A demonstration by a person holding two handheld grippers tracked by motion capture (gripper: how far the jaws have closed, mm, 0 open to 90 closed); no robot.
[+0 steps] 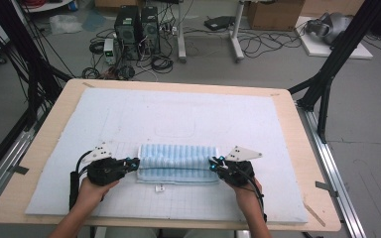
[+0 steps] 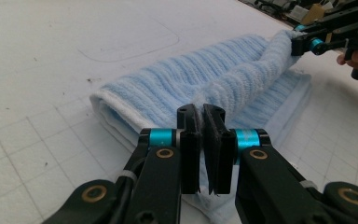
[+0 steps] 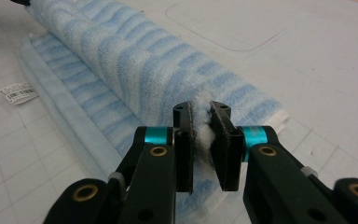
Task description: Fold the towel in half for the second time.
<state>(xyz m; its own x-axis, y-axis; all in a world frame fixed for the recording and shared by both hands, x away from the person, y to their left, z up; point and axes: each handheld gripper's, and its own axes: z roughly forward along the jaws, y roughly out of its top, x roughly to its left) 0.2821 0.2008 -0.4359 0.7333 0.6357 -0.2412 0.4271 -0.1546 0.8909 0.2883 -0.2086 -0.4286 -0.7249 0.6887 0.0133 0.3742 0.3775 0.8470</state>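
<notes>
High view: the folded light-blue striped terry towel (image 1: 177, 163) lies near the front middle of the pale foam mat (image 1: 129, 119); bare mat spreads behind and beside it. The left gripper (image 1: 135, 162) and right gripper (image 1: 213, 163) meet its ends.

Left gripper view: jaws clamp the towel's raised edge.

Right gripper view: jaws pinch white towel pile; a small white label (image 3: 18, 92) lies beside the towel.
</notes>
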